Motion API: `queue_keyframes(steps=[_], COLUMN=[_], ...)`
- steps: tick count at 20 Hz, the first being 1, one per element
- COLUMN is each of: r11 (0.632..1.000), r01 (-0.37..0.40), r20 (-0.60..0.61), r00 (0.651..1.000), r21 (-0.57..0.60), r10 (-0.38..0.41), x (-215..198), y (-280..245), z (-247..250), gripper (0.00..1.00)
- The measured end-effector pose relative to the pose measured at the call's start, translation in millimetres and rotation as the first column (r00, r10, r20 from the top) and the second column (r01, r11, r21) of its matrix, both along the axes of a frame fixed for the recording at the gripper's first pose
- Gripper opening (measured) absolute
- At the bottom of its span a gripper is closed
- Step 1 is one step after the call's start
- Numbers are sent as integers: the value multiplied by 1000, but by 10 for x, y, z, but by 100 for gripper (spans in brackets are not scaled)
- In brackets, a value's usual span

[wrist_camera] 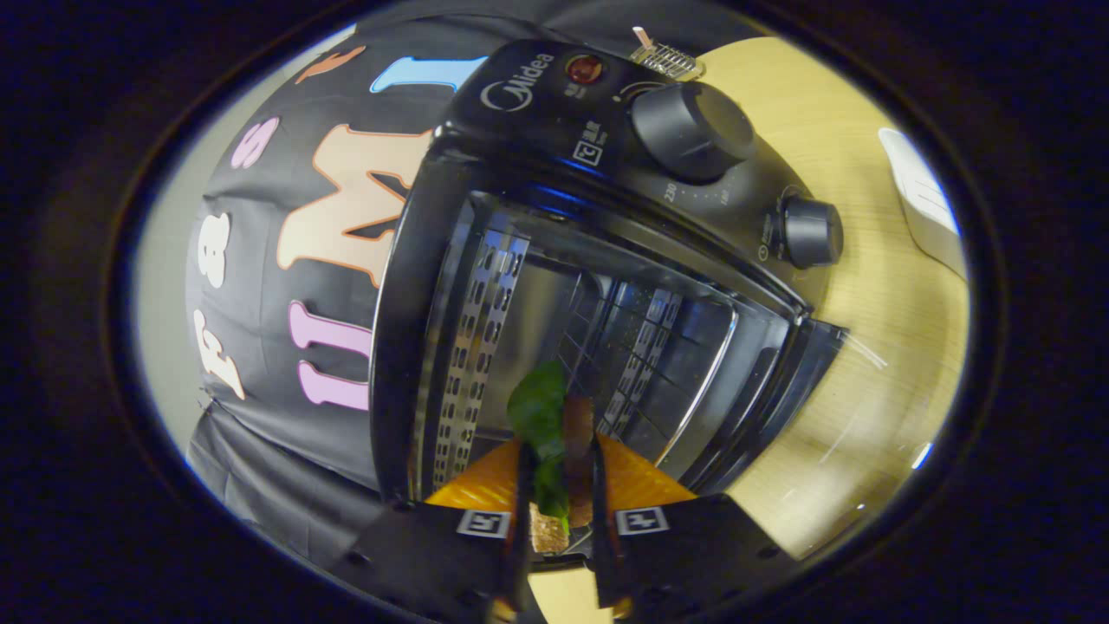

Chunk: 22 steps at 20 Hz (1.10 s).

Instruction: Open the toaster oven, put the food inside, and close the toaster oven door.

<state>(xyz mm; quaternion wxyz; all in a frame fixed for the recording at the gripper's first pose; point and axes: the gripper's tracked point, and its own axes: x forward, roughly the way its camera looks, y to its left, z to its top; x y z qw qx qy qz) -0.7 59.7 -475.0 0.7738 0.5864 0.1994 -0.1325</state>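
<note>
A black toaster oven (554, 156) stands just ahead of me on a wooden table, seen tilted, with its door open and the dark cavity (606, 347) with a wire rack exposed. My gripper (559, 472) is shut on the food (554, 433), a sandwich-like piece with a green leaf and brown layers, held upright between the fingers. The food sits at the mouth of the cavity. Two round knobs (693, 130) sit on the oven's control panel beside the opening.
The wooden table (866, 364) stretches beyond the oven's control side. A white object (923, 204) lies on it farther off. A small metal grille-like item (665, 59) sits behind the oven. The booth's black cloth hangs on the other side.
</note>
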Motion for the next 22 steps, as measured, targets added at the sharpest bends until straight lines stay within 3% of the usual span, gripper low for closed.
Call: queue_keyframes(steps=[9, 14, 18, 22], r11=[991, 980, 964, 904], r01=[8, -57, -188, -367], r20=[-70, -156, -217, -282], r00=[997, 987, 965, 911], r21=[-133, -192, -189, -220], r10=[-17, 27, 145, 302], x=[-201, -513, -828, -1213], y=[-223, -375, -309, -187], z=[45, 54, 64, 77], gripper=[77, 98, 98, 98])
